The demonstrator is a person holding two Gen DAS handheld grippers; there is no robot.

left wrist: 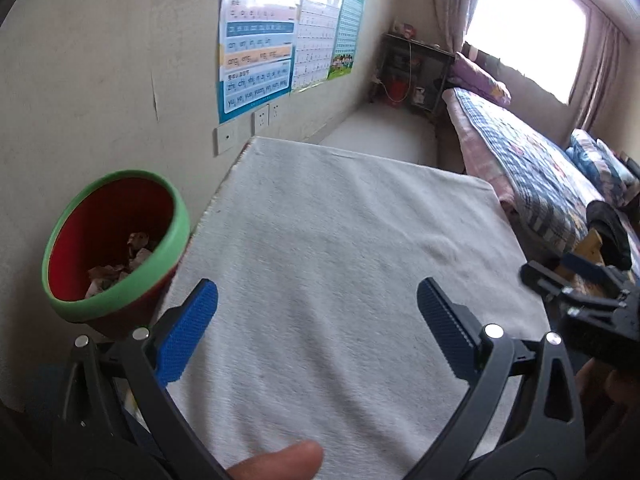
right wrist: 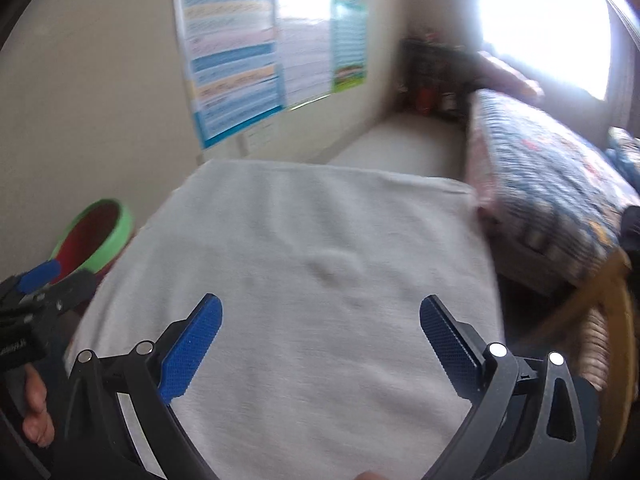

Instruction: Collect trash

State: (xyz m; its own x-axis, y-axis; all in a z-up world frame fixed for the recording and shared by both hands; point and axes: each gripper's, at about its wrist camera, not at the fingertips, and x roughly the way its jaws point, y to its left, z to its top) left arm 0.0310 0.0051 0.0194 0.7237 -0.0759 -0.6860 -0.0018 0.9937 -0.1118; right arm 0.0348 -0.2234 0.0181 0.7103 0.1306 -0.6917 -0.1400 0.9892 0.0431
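Left gripper point(left wrist: 318, 326) jaws apart | red bin point(left wrist: 116, 246): crumpled paper point(left wrist: 120, 266)

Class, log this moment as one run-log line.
left gripper: open | right gripper: open | red green-rimmed bin: crumpled paper inside | white cloth-covered table

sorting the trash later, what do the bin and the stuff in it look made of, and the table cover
Bin: looks like smooth moulded plastic, red inside with a green rim that has a slight sheen. Scraps inside: probably crumpled paper, creased and pale. Table cover: soft white cloth, likely towel or fleece, matte with a fuzzy nap and shallow wrinkles.
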